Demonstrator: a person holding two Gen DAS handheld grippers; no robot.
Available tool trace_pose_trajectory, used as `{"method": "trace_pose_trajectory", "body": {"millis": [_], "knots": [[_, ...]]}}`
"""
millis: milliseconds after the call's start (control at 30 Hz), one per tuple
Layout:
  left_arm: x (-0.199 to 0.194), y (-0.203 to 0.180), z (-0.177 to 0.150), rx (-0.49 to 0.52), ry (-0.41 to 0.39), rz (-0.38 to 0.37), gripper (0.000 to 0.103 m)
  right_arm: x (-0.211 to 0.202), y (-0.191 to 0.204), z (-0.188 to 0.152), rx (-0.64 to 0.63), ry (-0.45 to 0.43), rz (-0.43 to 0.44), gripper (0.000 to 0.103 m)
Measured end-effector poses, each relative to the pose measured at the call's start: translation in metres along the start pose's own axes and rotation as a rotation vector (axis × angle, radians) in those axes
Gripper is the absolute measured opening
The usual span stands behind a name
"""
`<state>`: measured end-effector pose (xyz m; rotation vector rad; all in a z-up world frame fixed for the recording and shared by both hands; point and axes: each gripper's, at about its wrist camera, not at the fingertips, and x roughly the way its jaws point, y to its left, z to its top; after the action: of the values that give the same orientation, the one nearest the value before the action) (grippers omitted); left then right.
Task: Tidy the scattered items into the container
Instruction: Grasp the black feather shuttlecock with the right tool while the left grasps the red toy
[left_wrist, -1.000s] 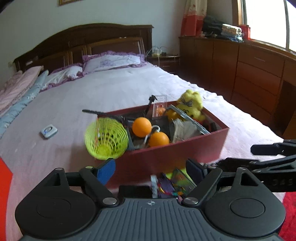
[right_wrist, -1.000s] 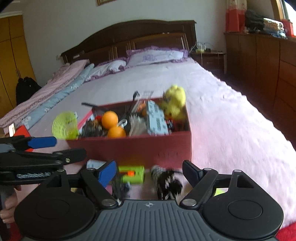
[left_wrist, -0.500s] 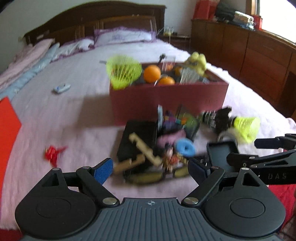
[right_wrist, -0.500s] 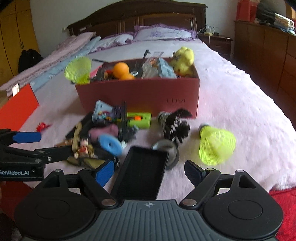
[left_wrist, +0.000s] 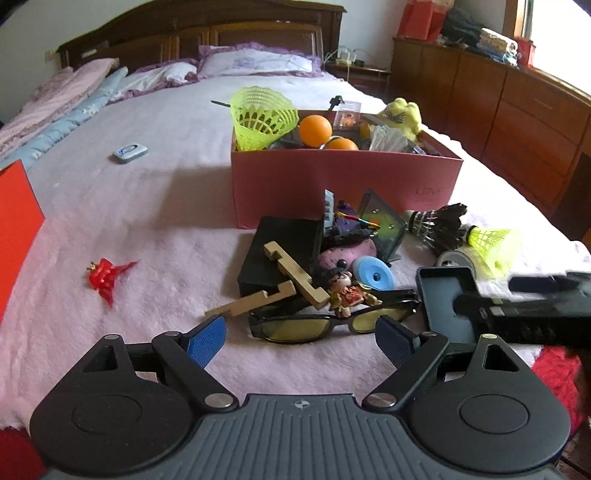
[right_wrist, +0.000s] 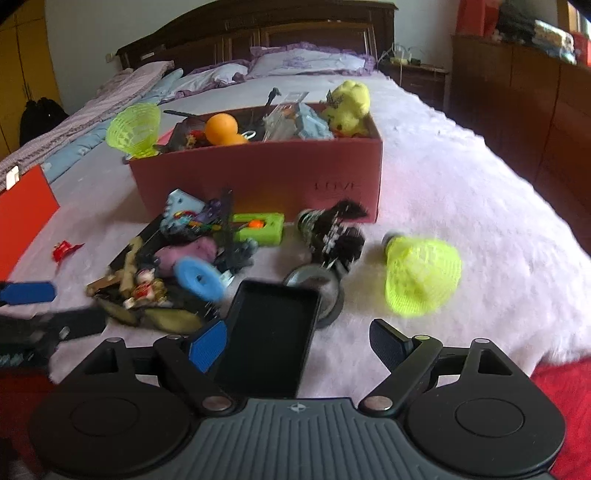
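Observation:
A red box (left_wrist: 343, 186) (right_wrist: 258, 177) stands on the bed, full of toys. Before it lies a pile: black box (left_wrist: 277, 251), wooden piece (left_wrist: 295, 277), sunglasses (left_wrist: 325, 325), doll (left_wrist: 343, 288), blue disc (left_wrist: 373, 273) (right_wrist: 199, 277), black shuttlecock (left_wrist: 436, 225) (right_wrist: 332, 232), green shuttlecock (left_wrist: 491, 243) (right_wrist: 421, 273), dark phone case (left_wrist: 443, 299) (right_wrist: 269, 339). My left gripper (left_wrist: 301, 341) is open and empty just before the sunglasses. My right gripper (right_wrist: 299, 341) is open, its left finger beside the phone case.
A small red toy (left_wrist: 105, 275) lies left of the pile. A grey remote (left_wrist: 129, 151) lies further back. A red sheet (left_wrist: 14, 225) is at the left. Wooden cabinets (left_wrist: 517, 110) stand right of the bed. Pillows (left_wrist: 255, 61) lie by the headboard.
Both grippers pulled back from the box and tipped down, so the pile in front of the box came into view. Both stayed open.

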<state>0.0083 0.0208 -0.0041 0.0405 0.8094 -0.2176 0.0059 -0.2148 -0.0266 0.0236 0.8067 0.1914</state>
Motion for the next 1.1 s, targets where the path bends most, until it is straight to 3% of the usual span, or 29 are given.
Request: {"method": "trace_pose_trajectory", "body": {"millis": [267,400,700,867,1033,1100], "knots": [[0.003,0.000,-0.005,-0.001,0.008,0.016,0.088,0.039,-0.014,0.049,0.073,-0.064,-0.031,0.088],[0.003,0.013,-0.005,-0.030,-0.007,0.051,0.088,0.058,-0.017,0.060,0.114,-0.058,-0.047,0.078],[0.024,0.083,0.011,-0.115,-0.057,0.258,0.088,0.086,-0.021,0.067,0.101,-0.037,-0.082,0.080],[0.053,0.118,0.029,-0.102,-0.057,0.361,0.088,0.099,-0.023,0.065,0.110,-0.013,-0.100,0.080],[0.080,0.137,0.036,-0.081,-0.004,0.350,0.088,0.108,-0.022,0.061,0.084,-0.005,-0.110,0.083],[0.091,0.141,0.033,-0.089,0.038,0.301,0.078,0.112,-0.021,0.059,0.075,0.000,-0.114,0.085]]}}
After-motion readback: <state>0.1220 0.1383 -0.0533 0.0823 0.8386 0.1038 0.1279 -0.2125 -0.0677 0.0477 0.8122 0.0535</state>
